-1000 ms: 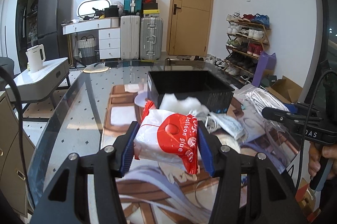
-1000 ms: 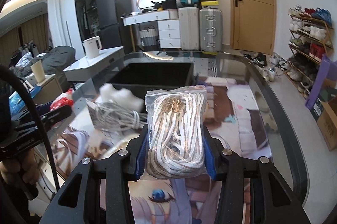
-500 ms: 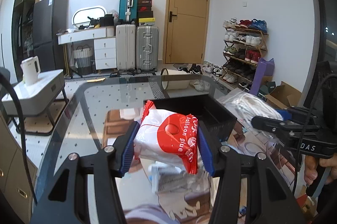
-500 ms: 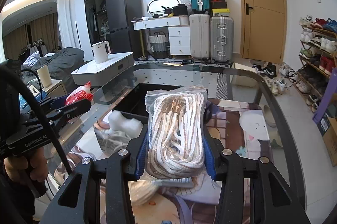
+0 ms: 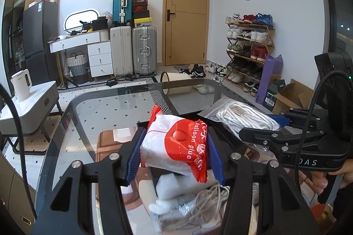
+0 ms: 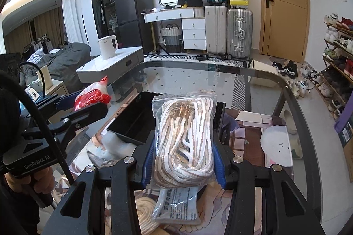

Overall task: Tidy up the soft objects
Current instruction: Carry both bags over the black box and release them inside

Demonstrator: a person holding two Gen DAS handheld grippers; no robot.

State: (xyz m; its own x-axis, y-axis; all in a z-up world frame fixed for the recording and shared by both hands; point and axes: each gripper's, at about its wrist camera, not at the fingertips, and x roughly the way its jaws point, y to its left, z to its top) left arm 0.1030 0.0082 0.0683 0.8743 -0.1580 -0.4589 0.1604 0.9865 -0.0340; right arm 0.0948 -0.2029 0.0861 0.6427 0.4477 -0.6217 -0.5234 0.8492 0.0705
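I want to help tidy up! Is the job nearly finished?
Not yet. The black box looks empty. In hand: the left gripper clamps the balloon glue pack, the right gripper the bagged rope. White foam, loose cord and packets remain on the table.

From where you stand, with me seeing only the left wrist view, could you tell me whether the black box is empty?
Observer: The right wrist view looks into the black box, and the part of its inside that shows holds nothing.
Operator: Thank you. How well is the right gripper holding its bag?
Observer: The right gripper has both blue pads pressed on the clear bag of rope, which stands upright between them.
Operator: Is anything lying under that bag?
Observer: Yes, a flat printed packet and a coil of cream rope lie on the table below it.
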